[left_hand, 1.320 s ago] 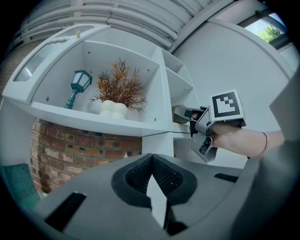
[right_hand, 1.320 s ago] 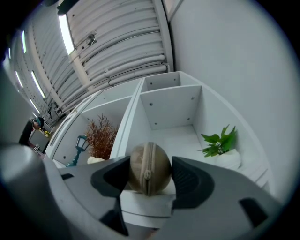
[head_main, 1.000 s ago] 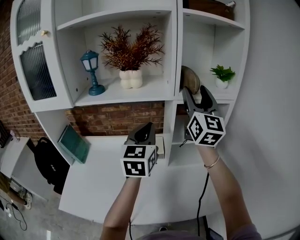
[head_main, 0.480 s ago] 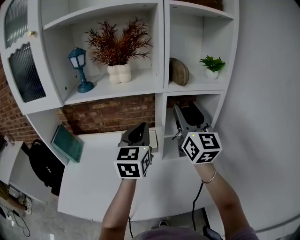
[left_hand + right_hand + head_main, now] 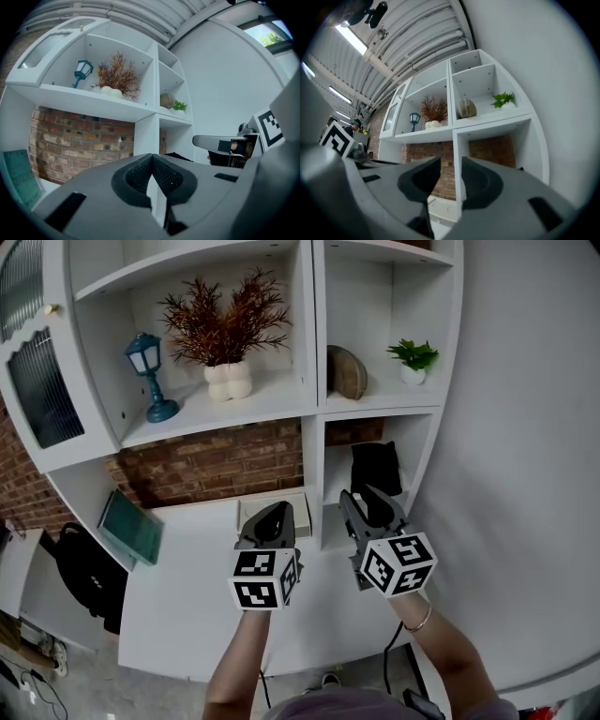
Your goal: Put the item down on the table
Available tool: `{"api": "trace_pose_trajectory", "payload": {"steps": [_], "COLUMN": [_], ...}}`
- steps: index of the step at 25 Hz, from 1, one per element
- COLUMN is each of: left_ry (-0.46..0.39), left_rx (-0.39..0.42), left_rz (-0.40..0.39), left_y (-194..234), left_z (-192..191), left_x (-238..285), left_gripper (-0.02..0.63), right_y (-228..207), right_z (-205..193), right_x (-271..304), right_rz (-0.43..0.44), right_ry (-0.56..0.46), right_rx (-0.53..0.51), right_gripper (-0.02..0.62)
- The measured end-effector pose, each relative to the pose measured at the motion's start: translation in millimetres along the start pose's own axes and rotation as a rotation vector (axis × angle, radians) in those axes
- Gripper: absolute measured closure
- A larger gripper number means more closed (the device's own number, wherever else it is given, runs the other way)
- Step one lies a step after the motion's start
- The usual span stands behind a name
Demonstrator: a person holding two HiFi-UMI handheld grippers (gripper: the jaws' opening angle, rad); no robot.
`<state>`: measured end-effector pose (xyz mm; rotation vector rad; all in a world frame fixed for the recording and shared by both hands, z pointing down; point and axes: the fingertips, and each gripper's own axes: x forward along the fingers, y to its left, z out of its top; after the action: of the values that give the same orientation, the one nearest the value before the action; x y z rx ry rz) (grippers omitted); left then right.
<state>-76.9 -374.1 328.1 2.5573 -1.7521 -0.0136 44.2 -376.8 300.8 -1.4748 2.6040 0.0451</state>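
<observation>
head view: left gripper [image 5: 277, 512], jaws pressed together, empty; right gripper [image 5: 364, 497], jaws part way apart and closing, nothing between them; both hover over the back part of the white table [image 5: 187, 606]. no item is in hand. likeliest candidate: a dark object [image 5: 375, 468] in the lower cubby of the shelf unit [image 5: 310, 427], straight ahead of the right gripper, which is the nearer. it seems to stand upright, though shadow blurs its outline. bare table runs wide to the left, as far as a teal board [image 5: 131, 527]; the cubby walls leave a narrower way in. left gripper view: pads meet at the tips, with only brick wall [image 5: 70, 140] and shelving beyond. right gripper view: the gap between the pads shows the shelf's upright divider and brick, no object; the cubby opens just right of it.
</observation>
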Motion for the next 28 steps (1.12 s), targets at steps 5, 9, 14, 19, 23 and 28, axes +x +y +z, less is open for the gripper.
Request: {"api": "trace_pose_trajectory", "payload": {"steps": [5, 9, 14, 19, 23, 28], "left_ry": [0.038, 0.064, 0.091, 0.112, 0.135, 0.164], "left_rx": [-0.028, -0.046, -0.057, -0.053, -0.054, -0.044], "left_rz": [-0.023, -0.043, -0.052, -0.052, -0.054, -0.067], "left_y": [-7, -13, -18, -18, -21, -30], "left_z": [-26, -45, -62, -73, -84, -100], "left_x": [-8, -17, -30, -41, -48, -58], "left_gripper": [0.604, 0.604, 0.604, 0.604, 0.604, 0.604], "right_y": [5, 14, 23, 31, 38, 42], "right_z": [-26, -34, -61, -87, -97, -112], "right_x": [-20, -36, -57, -75, -87, -102], "right_rz": [0.003, 0.011, 0.025, 0.030, 0.030, 0.016], "right_ry": [0.071, 0.093, 0.147, 0.216, 0.245, 0.280], "right_rx": [0.047, 0.075, 0.118, 0.150, 0.176, 0.197], "right_gripper": [0.489, 0.499, 0.499, 0.509, 0.523, 0.540]}}
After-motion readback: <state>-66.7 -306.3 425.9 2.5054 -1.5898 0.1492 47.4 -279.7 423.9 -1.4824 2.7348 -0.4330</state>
